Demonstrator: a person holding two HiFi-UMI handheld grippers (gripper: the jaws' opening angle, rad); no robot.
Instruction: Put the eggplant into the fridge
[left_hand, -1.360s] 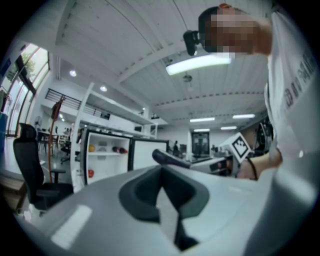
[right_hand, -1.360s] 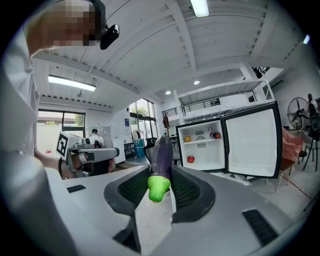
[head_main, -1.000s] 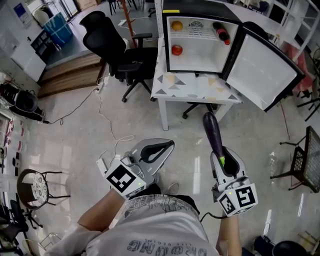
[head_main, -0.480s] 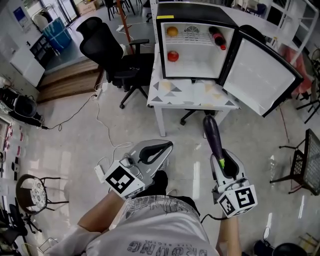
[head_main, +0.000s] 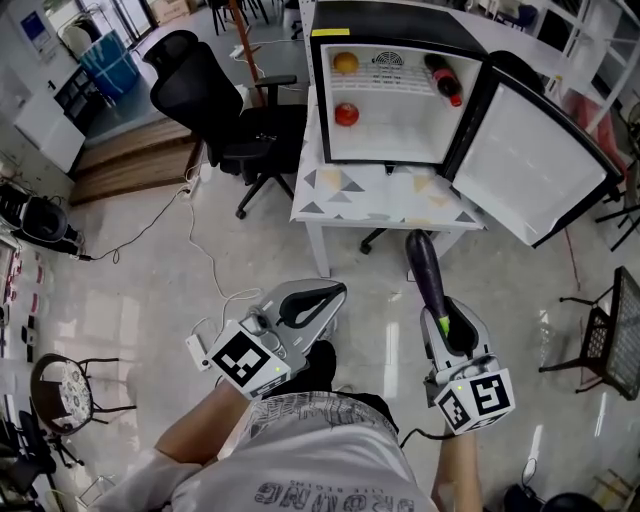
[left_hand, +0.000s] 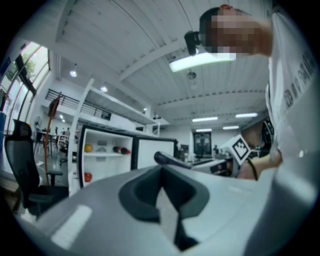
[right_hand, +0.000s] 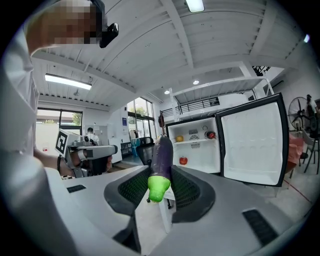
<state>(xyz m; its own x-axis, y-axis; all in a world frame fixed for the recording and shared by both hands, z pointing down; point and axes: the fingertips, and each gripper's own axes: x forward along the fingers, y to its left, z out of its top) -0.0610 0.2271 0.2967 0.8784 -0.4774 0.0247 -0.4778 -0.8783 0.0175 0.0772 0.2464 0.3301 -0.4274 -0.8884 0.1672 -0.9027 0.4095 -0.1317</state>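
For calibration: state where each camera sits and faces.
Head view: on the head, steeply downward; left gripper, right gripper, shirt, forearms show.
Left gripper view: on that gripper, along its jaws toward the fridge; shirt at right.
Right gripper view: on that gripper, along jaws clamping the eggplant; shirt at left.
Shared: all show the open fridge.

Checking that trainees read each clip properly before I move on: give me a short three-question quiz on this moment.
1. True or false: the fridge door is shut.
2. Which part of the eggplant sits between the fingers of the right gripper? A the green stem end; B the purple tip; C the middle.
3. What lies at the right of the fridge's upper shelf?
Key: 1 false, it stands open; 2 A; 3 a bottle.
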